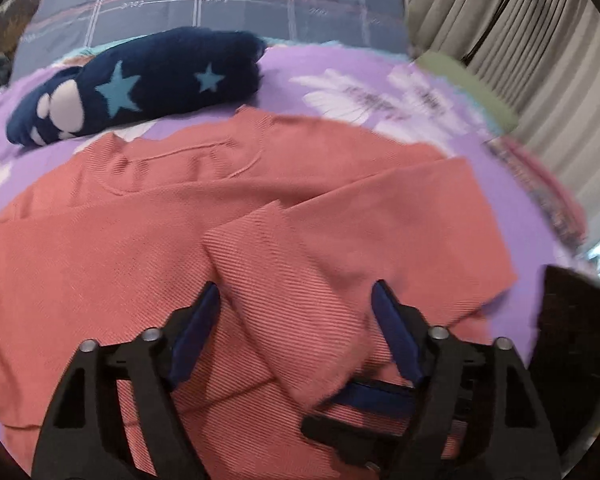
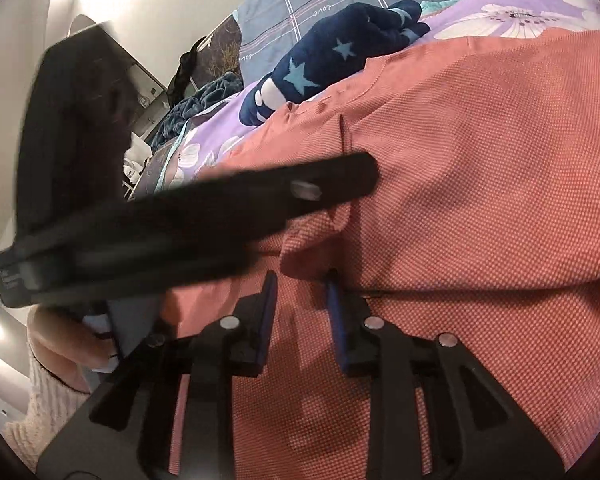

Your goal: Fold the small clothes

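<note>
On the bed's purple floral bedsheet (image 1: 284, 76) lies the coral ribbed-knit sweater (image 1: 100, 248), spread flat, one sleeve (image 1: 284, 288) folded across its body. The left tongs (image 1: 296, 300) stand wide, astride that sleeve without pinching it; the right tongs (image 2: 302, 280) are narrowly parted over the fabric, nothing clamped. The knit looks soft, light and floppy — likely to sag and drag if lifted by one point. Better holds: the hem corners or shoulder seams, both at once.
</note>
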The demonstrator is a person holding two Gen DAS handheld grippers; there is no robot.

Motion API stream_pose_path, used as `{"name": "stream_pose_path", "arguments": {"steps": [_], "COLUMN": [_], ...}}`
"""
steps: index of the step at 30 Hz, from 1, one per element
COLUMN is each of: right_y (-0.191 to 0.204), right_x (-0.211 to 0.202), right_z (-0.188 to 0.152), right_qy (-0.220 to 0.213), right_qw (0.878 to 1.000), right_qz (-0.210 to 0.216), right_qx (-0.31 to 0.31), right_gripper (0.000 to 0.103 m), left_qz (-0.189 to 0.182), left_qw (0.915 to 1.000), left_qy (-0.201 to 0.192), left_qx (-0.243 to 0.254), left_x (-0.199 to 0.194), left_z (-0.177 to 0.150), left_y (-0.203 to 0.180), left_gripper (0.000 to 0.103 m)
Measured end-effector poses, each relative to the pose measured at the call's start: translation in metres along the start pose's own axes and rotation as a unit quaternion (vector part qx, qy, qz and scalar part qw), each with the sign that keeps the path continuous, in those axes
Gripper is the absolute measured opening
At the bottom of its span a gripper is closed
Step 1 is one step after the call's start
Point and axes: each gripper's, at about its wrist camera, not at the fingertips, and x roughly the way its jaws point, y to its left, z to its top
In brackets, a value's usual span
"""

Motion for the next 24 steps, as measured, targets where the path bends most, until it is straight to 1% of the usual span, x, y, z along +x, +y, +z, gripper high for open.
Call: {"name": "stream_pose_path", "arguments": {"steps": [1, 2, 3, 4, 6, 7, 8, 9, 10, 11, 14, 16, 20, 22, 23, 24], "right_y": [0.000, -0.001, -0.001, -0.002, -0.002, -0.001, 0.000, 0.000, 0.000, -0.001, -0.011, -0.024, -0.039, -0.050, -0.055, -0.058], "right_x": [0.000, -0.001, -0.002, -0.002, -0.005, -0.010, -0.015, -0.021, -0.028, -0.033, -0.051, -0.062, -0.070, -0.062, -0.060, -0.060], "right_z": [0.000, 0.000, 0.000, -0.001, -0.001, -0.001, -0.001, -0.002, -0.002, -0.003, -0.003, 0.000, 0.005, 0.007, 0.007, 0.006], "right_qy": [0.000, -0.001, -0.002, -0.003, -0.007, -0.014, -0.022, -0.031, -0.038, -0.045, -0.075, -0.099, -0.123, -0.119, -0.113, -0.110], "right_qw": [1.000, 1.000, 1.000, 1.000, 1.000, 1.000, 1.000, 1.000, 0.999, 0.999, 0.996, 0.993, 0.988, 0.986, 0.985, 0.985], "right_qz": [0.001, 0.003, 0.005, 0.007, 0.004, -0.004, -0.007, -0.006, -0.008, -0.015, -0.042, -0.050, -0.073, -0.085, -0.087, -0.085], "right_qx": [0.001, 0.003, 0.005, 0.007, 0.008, 0.008, 0.005, 0.002, -0.002, -0.004, 0.008, 0.035, 0.059, 0.081, 0.095, 0.100], "right_gripper": [0.027, 0.027, 0.027, 0.027, 0.026, 0.027, 0.032, 0.035, 0.040, 0.042, 0.044, 0.044, 0.044, 0.043, 0.040, 0.040], "left_qz": [0.010, 0.013, 0.005, -0.008, -0.024, -0.034, -0.049, -0.061, -0.071, -0.081, -0.095, -0.101, -0.098, -0.090, -0.084, -0.080], "left_qw": [0.9999, 0.9999, 0.9998, 0.9993, 0.9979, 0.9970, 0.9956, 0.9943, 0.9929, 0.9910, 0.9857, 0.9827, 0.9792, 0.9789, 0.9790, 0.9791], "left_qy": [0.001, -0.001, -0.003, -0.007, -0.023, -0.034, -0.050, -0.063, -0.076, -0.094, -0.136, -0.154, -0.178, -0.184, -0.185, -0.187], "left_qx": [0.001, -0.006, -0.020, -0.036, -0.055, -0.060, -0.062, -0.061, -0.058, -0.050, -0.030, -0.017, 0.000, -0.002, -0.007, -0.012], "left_x": [0.001, 0.000, -0.003, -0.007, -0.019, -0.028, -0.039, -0.049, -0.060, -0.075, -0.110, -0.126, -0.148, -0.153, -0.156, -0.158], "left_z": [0.001, 0.001, 0.002, 0.004, 0.004, 0.005, 0.008, 0.010, 0.013, 0.017, 0.031, 0.038, 0.045, 0.045, 0.045, 0.043], "left_y": [0.002, 0.008, 0.014, 0.021, 0.030, 0.032, 0.033, 0.032, 0.030, 0.026, 0.015, 0.008, 0.002, 0.007, 0.012, 0.017], "left_gripper": [0.047, 0.040, 0.025, 0.013, 0.011, 0.011, 0.011, 0.011, 0.011, 0.011, 0.011, 0.011, 0.011, 0.011, 0.011, 0.011]}}
